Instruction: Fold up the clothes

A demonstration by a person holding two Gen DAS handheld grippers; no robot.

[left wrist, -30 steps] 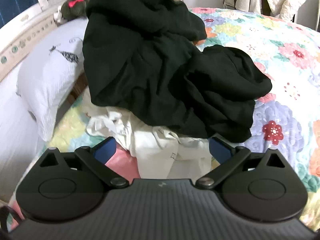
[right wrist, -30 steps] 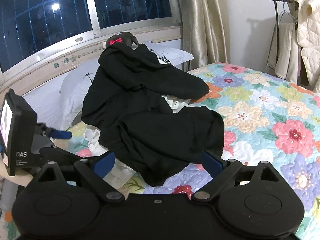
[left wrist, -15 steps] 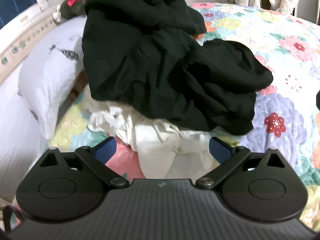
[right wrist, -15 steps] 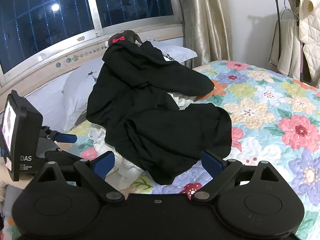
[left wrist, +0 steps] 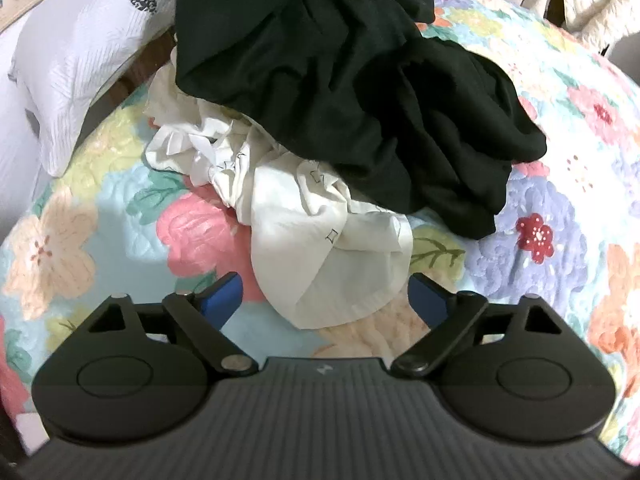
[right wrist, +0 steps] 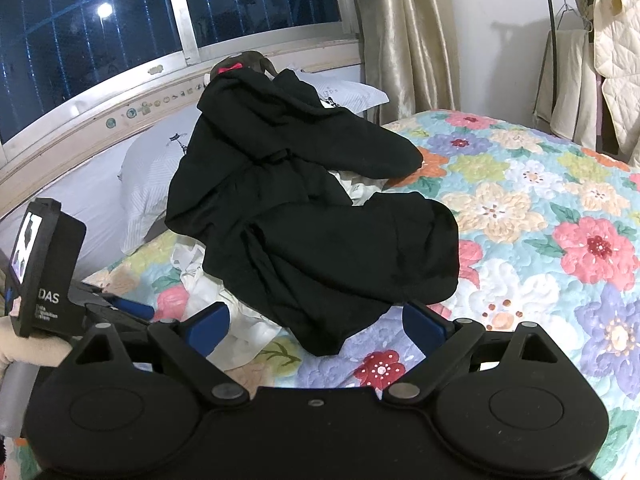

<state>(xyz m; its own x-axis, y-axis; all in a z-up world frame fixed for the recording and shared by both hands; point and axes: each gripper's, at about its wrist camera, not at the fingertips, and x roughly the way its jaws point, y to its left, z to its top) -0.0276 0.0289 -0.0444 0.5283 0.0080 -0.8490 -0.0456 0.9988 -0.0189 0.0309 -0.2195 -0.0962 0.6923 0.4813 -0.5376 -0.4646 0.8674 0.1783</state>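
A crumpled black garment (left wrist: 360, 100) is heaped on a floral quilt (left wrist: 560, 184), lying over a creased white garment (left wrist: 320, 248). My left gripper (left wrist: 324, 296) points down at the white garment's near edge, which sits between its blue pads. The jaws are closing, and the pads do not press on the cloth. In the right wrist view, my right gripper (right wrist: 316, 324) stands open just above the quilt, with the black garment's (right wrist: 320, 216) near tip between its fingers, untouched. One blue finger (right wrist: 132, 307) of the left gripper shows at the left.
A white pillow (left wrist: 80, 52) lies at the bed's head under a window sill (right wrist: 120, 108). A plush toy with a red bow (right wrist: 240, 66) sits behind the pile. A curtain (right wrist: 400, 40) and a rack of cream jackets (right wrist: 600, 60) stand at the right.
The left gripper has tipped down and come closer to the white garment, and its jaws have narrowed a little. The right gripper has held still.
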